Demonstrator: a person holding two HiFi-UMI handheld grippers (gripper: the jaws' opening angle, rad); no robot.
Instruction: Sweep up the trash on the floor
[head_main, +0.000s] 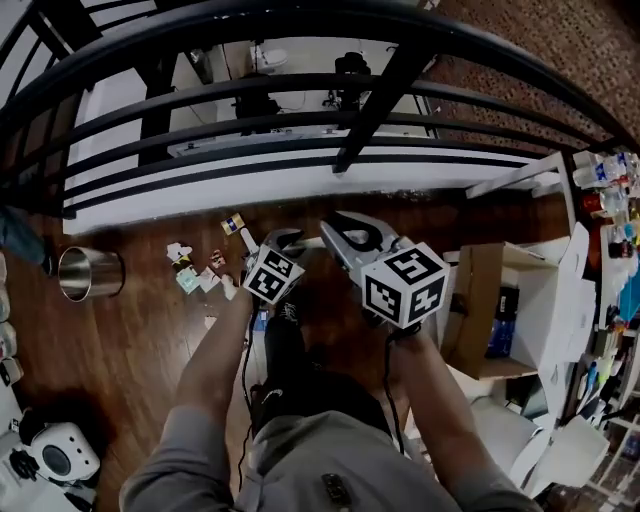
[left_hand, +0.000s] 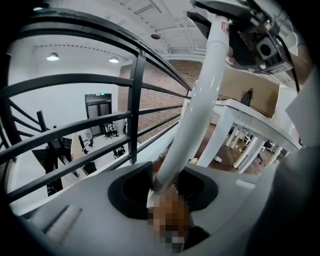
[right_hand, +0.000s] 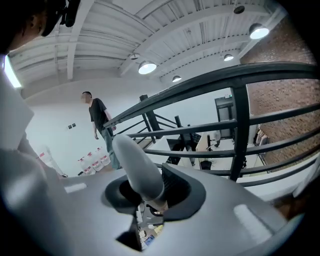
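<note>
Scraps of trash (head_main: 200, 268) lie scattered on the dark wooden floor, just left of my left gripper (head_main: 285, 238). A white broom handle (left_hand: 200, 100) runs up between the left gripper's (left_hand: 162, 187) jaws, which are shut on it. Higher up the same handle is my right gripper (head_main: 352, 232). In the right gripper view the handle's rounded grey end (right_hand: 137, 167) sticks out of that gripper (right_hand: 150, 195), shut on it. Some trash (right_hand: 147, 235) shows through the gap below. The broom's head is hidden.
A steel bin (head_main: 88, 272) stands on the floor left of the trash. A black railing (head_main: 300, 130) runs close ahead. At right are an open cardboard box (head_main: 490, 310) and a white shelf with bottles (head_main: 605, 190). A person (right_hand: 100, 125) stands beyond the railing.
</note>
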